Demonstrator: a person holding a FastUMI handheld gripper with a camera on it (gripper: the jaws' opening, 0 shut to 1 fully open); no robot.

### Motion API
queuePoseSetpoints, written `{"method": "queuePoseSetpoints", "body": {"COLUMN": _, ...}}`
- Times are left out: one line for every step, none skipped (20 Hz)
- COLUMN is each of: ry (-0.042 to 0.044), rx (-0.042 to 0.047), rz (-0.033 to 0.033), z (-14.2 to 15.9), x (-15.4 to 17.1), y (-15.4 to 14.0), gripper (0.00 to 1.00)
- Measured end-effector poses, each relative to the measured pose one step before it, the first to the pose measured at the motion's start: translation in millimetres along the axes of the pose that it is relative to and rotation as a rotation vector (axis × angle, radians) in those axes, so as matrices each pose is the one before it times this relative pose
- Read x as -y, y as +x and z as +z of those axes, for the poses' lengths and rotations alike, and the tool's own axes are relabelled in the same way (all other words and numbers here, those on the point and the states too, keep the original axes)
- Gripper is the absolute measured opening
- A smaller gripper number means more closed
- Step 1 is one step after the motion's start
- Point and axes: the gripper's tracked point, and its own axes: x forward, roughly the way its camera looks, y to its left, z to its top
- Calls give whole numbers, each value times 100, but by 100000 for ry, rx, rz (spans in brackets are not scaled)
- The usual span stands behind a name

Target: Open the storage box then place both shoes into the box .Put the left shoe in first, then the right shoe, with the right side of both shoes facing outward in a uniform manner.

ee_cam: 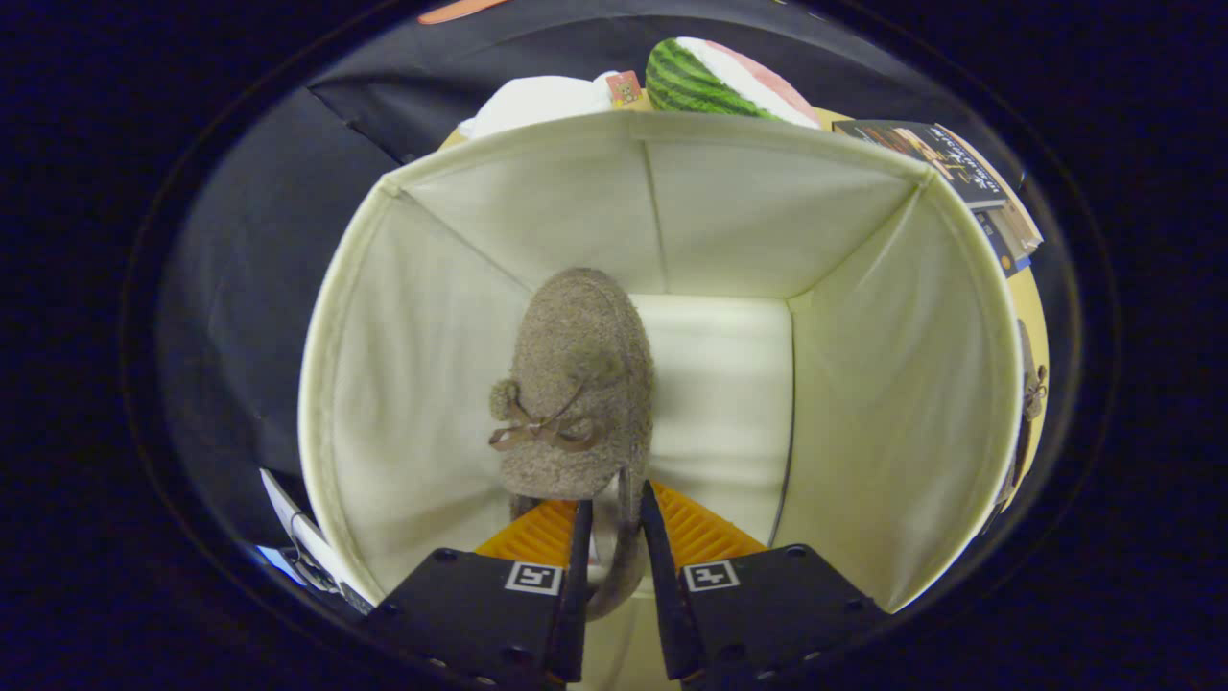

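A: What is the hand-held gripper (pixel 614 523) doing?

B: Its two fingers are drawn close together and pinch the heel rim of a grey-brown fuzzy fabric shoe (pixel 578 384). A thin strip of the shoe's heel runs down between them.

A: And where is that shoe?

B: Inside the open cream fabric storage box (pixel 403 317), toe pointing toward the box's far wall. It sits left of the box's middle, nearer the left wall, with bare cream floor to its right. A brown ribbon bow (pixel 542 432) with a small pompom lies across its top, just ahead of the fingers.

A: Any second shoe?

B: Outside the box's right wall, a sliver of something brownish with a small bow (pixel 1033 392) lies on the yellow bench (pixel 1034 307); too little shows to say it is a shoe.

A: What is beyond the box?

B: A watermelon-slice plush cushion (pixel 720 82), green-striped with a pink and white face, a white soft item (pixel 537 101) beside it, and a small orange tag with a cartoon bear (pixel 625 91). At the bench's far right corner lies a dark book (pixel 945 158) with pale lettering, too small to read.

A: Anything readable on the gripper?

B: Only square black-and-white marker tags (pixel 533 578) on its body, no words.
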Motion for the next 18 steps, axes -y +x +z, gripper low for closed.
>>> {"method": "queuePoseSetpoints", "body": {"ry": -1553, "rx": 359, "rz": 2277, "z": -141, "x": -472, "y": -1077, "gripper": 47}}
{"method": "queuePoseSetpoints", "body": {"ry": -1878, "rx": 1134, "rz": 1715, "z": 12, "x": -270, "y": -1293, "gripper": 63}}
{"method": "queuePoseSetpoints", "body": {"ry": -2015, "rx": 2000, "rz": 2450, "z": 202, "x": -396, "y": -1334, "gripper": 79}}
{"method": "queuePoseSetpoints", "body": {"ry": -2618, "rx": 1361, "rz": 1477, "z": -79, "x": -221, "y": -1359, "gripper": 82}}
{"method": "queuePoseSetpoints", "body": {"ry": -1980, "rx": 944, "rz": 2115, "z": 13, "x": -135, "y": -1407, "gripper": 85}}
{"method": "queuePoseSetpoints", "body": {"ry": -1013, "rx": 1235, "rz": 1498, "z": 0, "x": 50, "y": -1587, "gripper": 90}}
{"method": "queuePoseSetpoints", "body": {"ry": -729, "rx": 1268, "rz": 2186, "z": 208, "x": -41, "y": -1442, "gripper": 96}}
{"method": "queuePoseSetpoints", "body": {"ry": -1292, "rx": 1490, "rz": 1284, "z": 117, "x": 267, "y": -1368, "gripper": 97}}
{"method": "queuePoseSetpoints", "body": {"ry": -1059, "rx": 1961, "rz": 643, "z": 229, "x": 596, "y": -1505, "gripper": 97}}
{"method": "queuePoseSetpoints", "body": {"ry": -1010, "rx": 1378, "rz": 91, "z": 20, "x": 872, "y": -1336, "gripper": 97}}
{"method": "queuePoseSetpoints", "body": {"ry": -545, "rx": 714, "rz": 234, "z": 250, "x": 922, "y": -1247, "gripper": 96}}
{"method": "queuePoseSetpoints", "body": {"ry": 484, "rx": 968, "rz": 353, "z": -79, "x": 1073, "y": -1071, "gripper": 97}}
{"method": "queuePoseSetpoints", "body": {"ry": 793, "rx": 595, "rz": -7, "z": -88, "x": 1414, "y": -1032, "gripper": 97}}
{"method": "queuePoseSetpoints", "body": {"ry": 1089, "rx": 605, "rz": -313, "z": -117, "x": 1715, "y": -833, "gripper": 97}}
{"method": "queuePoseSetpoints", "body": {"ry": 1011, "rx": 287, "rz": -494, "z": -119, "x": 1872, "y": -722, "gripper": 96}}
{"method": "queuePoseSetpoints", "body": {"ry": 642, "rx": 35, "rz": -803, "z": -141, "x": 2092, "y": -533, "gripper": 97}}
{"method": "queuePoseSetpoints", "body": {"ry": 827, "rx": -50, "rz": -2018, "z": -111, "x": 2488, "y": -346, "gripper": 97}}
{"method": "queuePoseSetpoints", "body": {"ry": 1327, "rx": -182, "rz": -2251, "z": -147, "x": 2664, "y": -308, "gripper": 97}}
